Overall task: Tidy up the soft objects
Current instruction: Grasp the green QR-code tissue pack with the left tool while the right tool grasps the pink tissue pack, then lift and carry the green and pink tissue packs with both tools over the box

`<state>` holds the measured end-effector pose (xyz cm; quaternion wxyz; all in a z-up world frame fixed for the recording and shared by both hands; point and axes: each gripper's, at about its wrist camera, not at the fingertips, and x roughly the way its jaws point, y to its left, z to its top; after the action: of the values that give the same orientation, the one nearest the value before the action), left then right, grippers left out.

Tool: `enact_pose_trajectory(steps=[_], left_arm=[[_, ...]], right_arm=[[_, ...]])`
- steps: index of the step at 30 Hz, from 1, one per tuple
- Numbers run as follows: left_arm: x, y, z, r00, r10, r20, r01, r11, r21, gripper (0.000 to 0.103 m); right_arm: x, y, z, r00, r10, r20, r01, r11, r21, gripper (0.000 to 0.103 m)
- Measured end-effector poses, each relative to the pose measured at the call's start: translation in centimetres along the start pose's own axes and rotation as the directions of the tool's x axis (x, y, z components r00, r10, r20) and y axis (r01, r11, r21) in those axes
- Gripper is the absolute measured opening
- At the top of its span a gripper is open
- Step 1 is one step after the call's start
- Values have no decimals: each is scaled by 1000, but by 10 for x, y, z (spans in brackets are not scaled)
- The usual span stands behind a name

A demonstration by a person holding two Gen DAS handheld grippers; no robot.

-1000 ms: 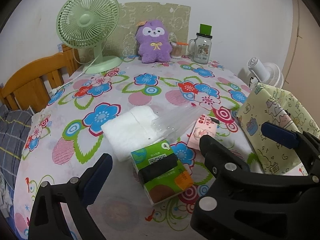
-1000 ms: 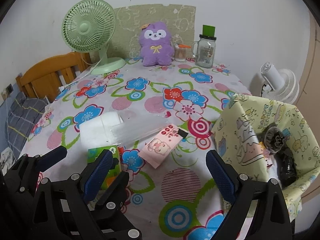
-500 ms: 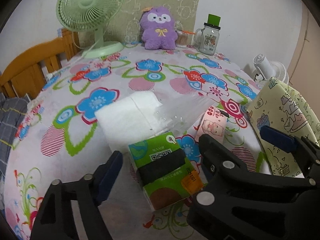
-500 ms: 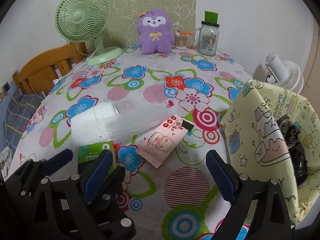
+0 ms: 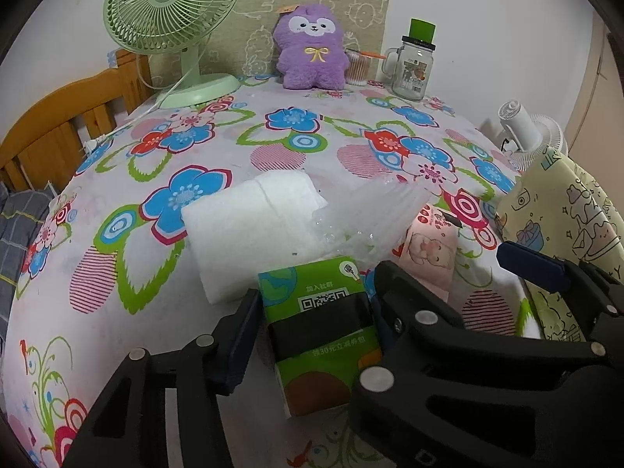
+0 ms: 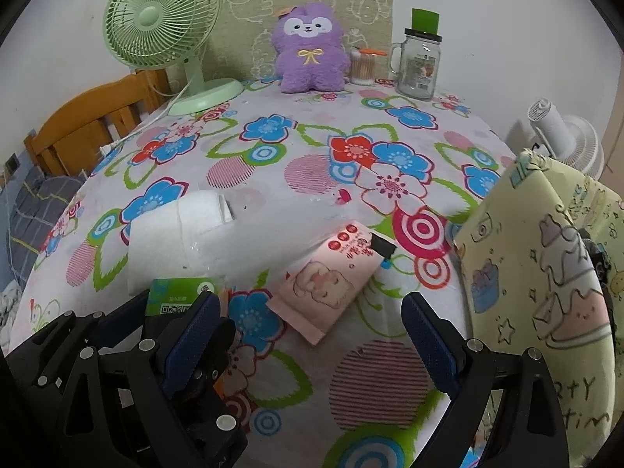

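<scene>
The green tissue pack [image 5: 319, 323] lies near the front edge of the flowered tablecloth [image 5: 273, 156], and everything else is easiest placed from it. The left gripper [image 5: 312, 327] straddles this pack and its jaws are closing, 1 blue pad on each side; whether the pads already press on the wrapper cannot be told, though they stand just beside it. Just behind the pack lies the white tissue bundle [image 5: 249, 230] with its loose clear wrapper [image 5: 370, 218]. To the pack's right lies the pink tissue pack [image 6: 331, 277], flat on the cloth. The right gripper [image 6: 308, 323] hovers in front of that pink pack, jaws wide apart and holding nothing. Farther right of the green pack, at the table's edge, stands the yellow cartoon bag [image 6: 546, 273], mouth open, with something dark inside that is too hidden to name.

The sorting looks barely under way: 3 soft packs are on the cloth, none lifted. The purple plush toy [image 5: 310, 54] sits far behind, untouched.
</scene>
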<state>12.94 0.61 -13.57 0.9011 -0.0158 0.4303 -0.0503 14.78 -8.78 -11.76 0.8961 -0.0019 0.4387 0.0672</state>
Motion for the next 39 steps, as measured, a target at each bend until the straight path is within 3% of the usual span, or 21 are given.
enact_pose_trajectory(steps=[8, 19, 21, 24, 39], left_arm=[[6, 6, 6, 1000, -2, 0, 2, 1000, -2, 58], [14, 6, 10, 1000, 5, -8, -5, 1000, 2, 58], [14, 5, 10, 1000, 8, -8, -8, 1000, 5, 58], [15, 4, 10, 1000, 15, -9, -15, 1000, 11, 57], [4, 1, 2, 1000, 9, -12, -9, 1000, 17, 55]], right_arm=[[15, -2, 8, 1000, -23, -6, 23, 1000, 16, 95], [34, -10, 11, 998, -17, -60, 21, 998, 59, 72], [33, -10, 11, 998, -33, -55, 36, 998, 53, 57], [32, -11, 11, 998, -40, -55, 42, 998, 41, 46], [11, -8, -1, 999, -2, -38, 3, 1000, 28, 43]])
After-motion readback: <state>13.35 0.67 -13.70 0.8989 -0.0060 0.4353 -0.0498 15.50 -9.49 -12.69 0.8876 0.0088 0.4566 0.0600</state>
